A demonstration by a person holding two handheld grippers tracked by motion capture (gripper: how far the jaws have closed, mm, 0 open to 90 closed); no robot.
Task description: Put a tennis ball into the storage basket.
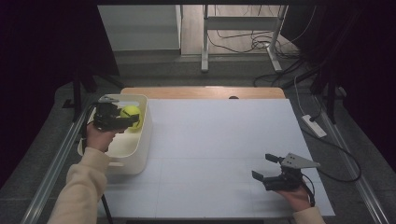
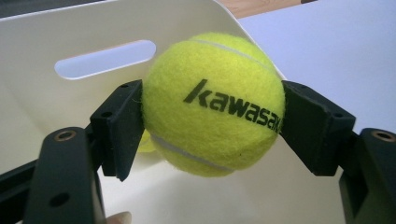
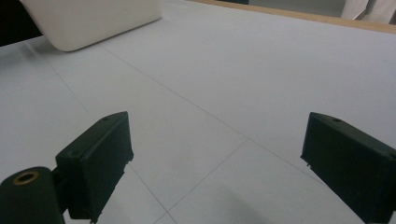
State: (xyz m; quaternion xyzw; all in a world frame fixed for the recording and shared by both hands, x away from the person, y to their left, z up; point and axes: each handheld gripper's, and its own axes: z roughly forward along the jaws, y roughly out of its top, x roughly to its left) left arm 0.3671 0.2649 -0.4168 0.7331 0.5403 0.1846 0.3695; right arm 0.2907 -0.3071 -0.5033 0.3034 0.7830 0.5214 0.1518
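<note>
Take the cream bin as your marker: it stands at the left edge of the white surface, and everything here is placed from it. Your left gripper hangs over the bin's open top, its jaws clamped on the yellow tennis ball, one pad pressing each side. In the left gripper view the ball sits squarely between the two black pads, the dark printed lettering facing the camera, and the bin's inner wall with its slotted handle hole rises just behind it. The ball is held up off the bin's floor, inside the line of its rim. A small patch of yellow shows lower down beside the left pad; you cannot tell what it is. Well to the right of the bin, near the front right corner of the surface, your right gripper rests low with its jaws spread wide and nothing between them. In the right gripper view those jaws frame bare white surface, and a rounded corner of the bin shows far off at the upper left.
</note>
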